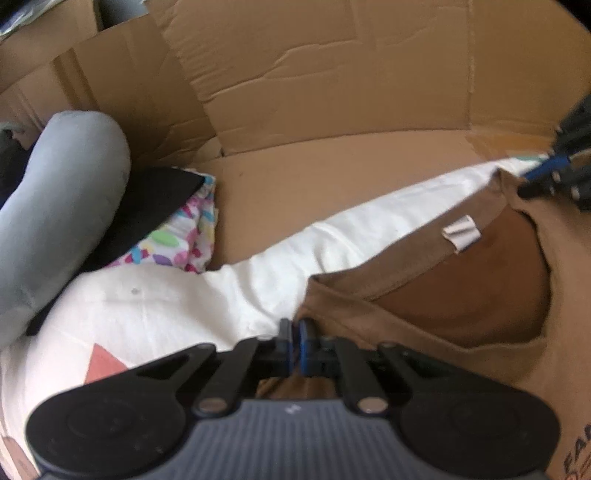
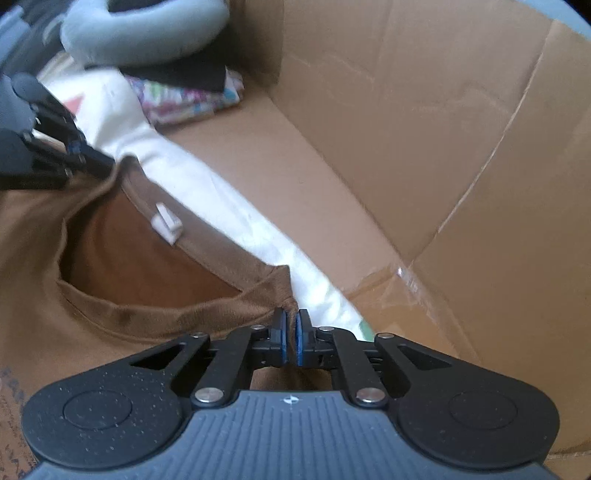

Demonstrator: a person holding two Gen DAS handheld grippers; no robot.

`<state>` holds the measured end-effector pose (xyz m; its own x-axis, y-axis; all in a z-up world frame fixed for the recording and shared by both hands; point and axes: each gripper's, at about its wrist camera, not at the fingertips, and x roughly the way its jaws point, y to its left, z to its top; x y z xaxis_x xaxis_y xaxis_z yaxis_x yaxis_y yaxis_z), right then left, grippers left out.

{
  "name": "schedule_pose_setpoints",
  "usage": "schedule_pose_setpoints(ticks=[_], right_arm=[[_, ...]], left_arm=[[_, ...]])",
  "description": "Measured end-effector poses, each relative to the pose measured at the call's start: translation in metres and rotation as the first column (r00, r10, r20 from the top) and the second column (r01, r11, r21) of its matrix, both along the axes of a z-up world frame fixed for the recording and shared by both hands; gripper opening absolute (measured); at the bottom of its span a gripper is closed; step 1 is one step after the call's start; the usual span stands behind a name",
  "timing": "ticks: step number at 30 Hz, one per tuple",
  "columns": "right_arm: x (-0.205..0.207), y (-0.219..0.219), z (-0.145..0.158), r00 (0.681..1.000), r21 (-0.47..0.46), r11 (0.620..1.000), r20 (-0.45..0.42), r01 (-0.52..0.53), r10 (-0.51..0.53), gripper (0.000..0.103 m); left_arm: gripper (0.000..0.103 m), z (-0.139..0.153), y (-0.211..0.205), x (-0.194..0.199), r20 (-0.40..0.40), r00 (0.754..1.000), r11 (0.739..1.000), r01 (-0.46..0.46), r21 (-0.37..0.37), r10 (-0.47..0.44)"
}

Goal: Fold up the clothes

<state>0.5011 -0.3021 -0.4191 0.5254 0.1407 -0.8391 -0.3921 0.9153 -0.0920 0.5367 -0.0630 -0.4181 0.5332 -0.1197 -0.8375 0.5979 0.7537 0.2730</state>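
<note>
A brown T-shirt (image 1: 406, 314) (image 2: 129, 317) lies neck-opening up on a white cloth (image 1: 166, 302) (image 2: 221, 206), with a white label (image 1: 461, 232) (image 2: 166, 223) inside its collar. My left gripper (image 1: 295, 325) is shut on the shirt's shoulder edge on one side of the neck. On the other side my right gripper (image 2: 291, 314) is shut on the opposite shoulder edge, a fold of brown fabric pinched between its blue pads. Each gripper also shows in the other's view: the right gripper (image 1: 524, 181) at the right edge, the left gripper (image 2: 107, 162) at the upper left.
Cardboard walls (image 1: 332, 92) (image 2: 406, 129) stand behind and beside the cloth. A grey cushion (image 1: 55, 206) (image 2: 140, 29) lies at the left on a black cloth (image 1: 147, 206) (image 2: 184, 75) and a folded, colourfully patterned cloth (image 1: 184, 236) (image 2: 184, 99).
</note>
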Motion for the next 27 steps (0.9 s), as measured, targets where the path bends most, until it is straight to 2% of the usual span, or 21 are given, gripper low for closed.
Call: schedule_pose_setpoints(ticks=[2, 3, 4, 7, 9, 13, 17, 19, 27], right_arm=[[-0.001, -0.002, 0.008, 1.0, 0.023, 0.999, 0.01, 0.024, -0.025, 0.013], [-0.002, -0.004, 0.013, 0.999, 0.038, 0.999, 0.017, 0.035, -0.036, 0.019], [-0.005, -0.006, 0.019, 0.999, 0.055, 0.998, 0.029, 0.04, -0.042, 0.03], [-0.016, -0.012, 0.038, 0.996, 0.101, 0.994, 0.069, 0.042, -0.049, 0.043], [-0.025, -0.014, 0.045, 0.997, 0.113, 0.993, 0.071, 0.033, -0.041, 0.044], [-0.046, -0.012, 0.048, 0.997, 0.148, 0.988, 0.065, 0.033, -0.043, 0.044], [-0.067, -0.002, 0.043, 0.997, 0.149, 0.989, 0.078, 0.006, -0.018, 0.044], [-0.075, 0.002, 0.039, 0.997, 0.154, 0.988, 0.073, -0.005, -0.006, 0.044], [-0.098, 0.017, 0.017, 0.999, 0.22, 0.976, 0.044, -0.007, -0.003, 0.044]], left_arm=[[0.009, 0.005, -0.001, -0.002, 0.006, 1.0, 1.0, -0.008, 0.007, 0.008], [0.009, 0.008, 0.0, -0.004, 0.014, 1.0, 1.0, -0.005, 0.007, 0.005], [0.009, 0.013, 0.002, -0.006, 0.021, 1.0, 1.0, -0.002, -0.003, 0.002], [0.016, 0.03, 0.011, -0.017, 0.03, 1.0, 0.998, -0.007, -0.061, 0.009], [0.022, 0.04, 0.016, -0.029, 0.034, 0.999, 0.996, -0.004, -0.088, 0.007], [0.024, 0.048, 0.02, -0.055, 0.017, 1.0, 0.991, -0.016, -0.131, 0.019], [0.039, 0.045, 0.021, -0.078, -0.043, 0.996, 0.976, -0.091, -0.197, 0.084], [0.039, 0.04, 0.016, -0.091, -0.052, 0.994, 0.973, -0.106, -0.207, 0.098], [0.039, 0.017, -0.006, -0.133, -0.049, 0.998, 0.976, -0.035, -0.216, 0.025]])
